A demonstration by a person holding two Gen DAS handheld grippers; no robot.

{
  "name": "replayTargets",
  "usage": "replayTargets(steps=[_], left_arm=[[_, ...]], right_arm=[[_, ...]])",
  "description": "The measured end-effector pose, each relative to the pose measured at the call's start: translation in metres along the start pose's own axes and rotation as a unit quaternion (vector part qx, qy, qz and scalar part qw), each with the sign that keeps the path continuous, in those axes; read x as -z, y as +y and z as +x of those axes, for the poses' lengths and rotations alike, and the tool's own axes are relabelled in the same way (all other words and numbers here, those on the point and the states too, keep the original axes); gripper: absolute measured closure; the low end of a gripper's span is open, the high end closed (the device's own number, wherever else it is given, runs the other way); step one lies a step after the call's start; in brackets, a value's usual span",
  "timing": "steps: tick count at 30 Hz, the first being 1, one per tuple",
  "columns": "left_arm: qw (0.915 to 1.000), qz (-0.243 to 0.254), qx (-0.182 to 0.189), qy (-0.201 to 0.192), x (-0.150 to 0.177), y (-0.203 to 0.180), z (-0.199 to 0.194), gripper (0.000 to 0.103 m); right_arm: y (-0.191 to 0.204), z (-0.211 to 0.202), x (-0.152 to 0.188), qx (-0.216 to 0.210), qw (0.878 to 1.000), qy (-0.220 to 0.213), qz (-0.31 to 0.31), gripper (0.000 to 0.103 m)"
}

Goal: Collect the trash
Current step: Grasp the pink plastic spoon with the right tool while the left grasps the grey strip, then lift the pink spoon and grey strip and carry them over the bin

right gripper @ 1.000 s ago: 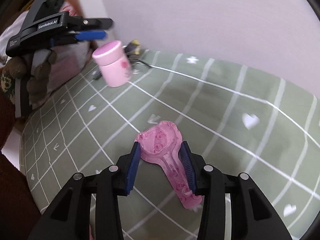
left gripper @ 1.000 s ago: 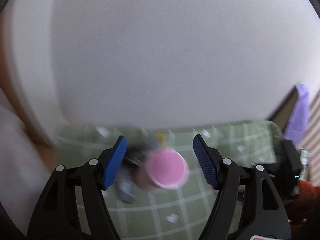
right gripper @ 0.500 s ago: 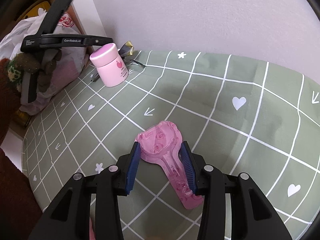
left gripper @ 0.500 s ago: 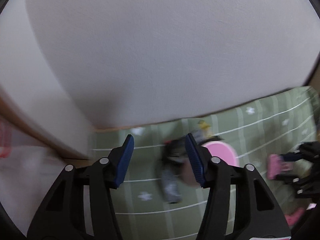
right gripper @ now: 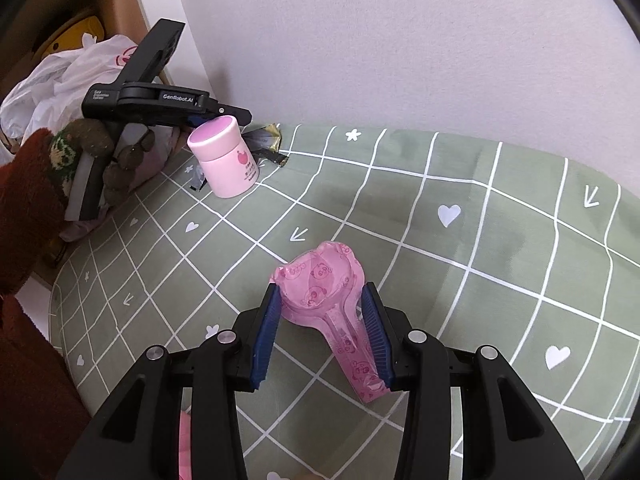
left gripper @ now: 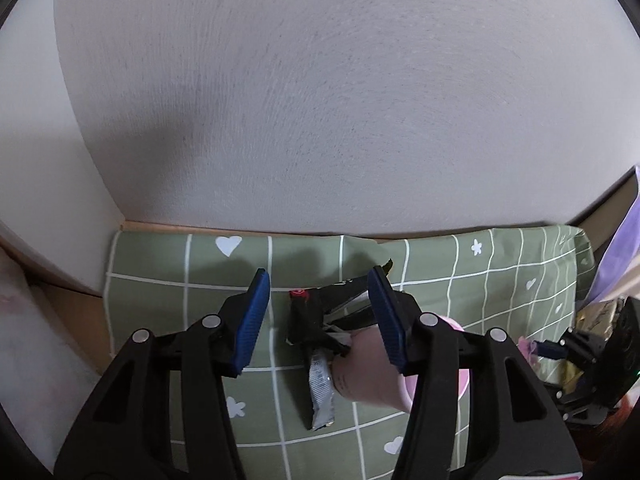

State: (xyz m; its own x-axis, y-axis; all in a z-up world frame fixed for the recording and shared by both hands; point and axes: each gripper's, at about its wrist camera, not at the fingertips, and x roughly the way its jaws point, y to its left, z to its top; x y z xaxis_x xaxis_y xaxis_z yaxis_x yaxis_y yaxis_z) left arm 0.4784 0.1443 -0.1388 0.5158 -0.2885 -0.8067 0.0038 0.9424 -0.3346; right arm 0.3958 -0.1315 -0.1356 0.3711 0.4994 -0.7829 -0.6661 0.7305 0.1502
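Note:
A crumpled black and silver wrapper [left gripper: 318, 338] lies on the green checked cloth [left gripper: 160, 276] near the wall. My left gripper [left gripper: 318, 312] is open and hovers above it, its fingers on either side. A pink jar [right gripper: 224, 162] stands just right of the wrapper; it also shows in the left wrist view [left gripper: 368, 372]. The wrapper's gold end [right gripper: 268, 140] peeks out behind the jar. My right gripper [right gripper: 320, 336] has its jaws on either side of a pink patterned plastic wrapper [right gripper: 324, 292] that lies on the cloth [right gripper: 500, 240].
A white wall rises behind the table. A white plastic bag [right gripper: 60, 80] sits left of the table by a cardboard box [right gripper: 116, 8]. The cloth's far edge meets a wooden strip [left gripper: 160, 226]. A purple cloth [left gripper: 616, 264] hangs at the right.
My left gripper has let go of the pink jar, which now stands on the cloth, and swung left over the black wrapper. My right gripper has stayed around the pink wrapper.

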Motion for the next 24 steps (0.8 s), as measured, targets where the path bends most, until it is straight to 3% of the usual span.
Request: replayTargets(steps=[8,12,14,16,17,18,24], left_arm=[[0.9981,-0.059,0.016,0.004,0.014,0.022,-0.009,0.053],[0.9961,-0.076,0.043,-0.009,0.016,0.021,-0.009,0.065],[0.9939,-0.095,0.056,-0.010,0.017,0.026,-0.007,0.065],[0.9918,-0.105,0.070,-0.014,0.020,0.025,-0.007,0.080],[0.9922,-0.104,0.066,-0.019,0.020,0.024,-0.010,0.081],[0.9936,-0.097,0.052,-0.026,0.020,0.022,-0.015,0.081],[0.9908,-0.066,0.046,-0.108,0.011,0.001,-0.072,0.082]], right_arm=[[-0.001,-0.017,0.004,0.019,1.000,-0.019,0.008,0.063],[0.000,-0.027,0.006,0.028,0.999,-0.025,0.012,0.063],[0.004,-0.031,0.008,0.031,0.999,-0.028,0.012,0.063],[0.008,-0.038,0.008,0.036,0.999,-0.034,0.008,0.063],[0.010,-0.043,0.009,0.038,0.998,-0.040,0.006,0.063],[0.012,-0.046,0.009,0.041,0.998,-0.044,0.003,0.063],[0.017,-0.079,0.014,0.069,0.994,-0.080,0.007,0.063]])
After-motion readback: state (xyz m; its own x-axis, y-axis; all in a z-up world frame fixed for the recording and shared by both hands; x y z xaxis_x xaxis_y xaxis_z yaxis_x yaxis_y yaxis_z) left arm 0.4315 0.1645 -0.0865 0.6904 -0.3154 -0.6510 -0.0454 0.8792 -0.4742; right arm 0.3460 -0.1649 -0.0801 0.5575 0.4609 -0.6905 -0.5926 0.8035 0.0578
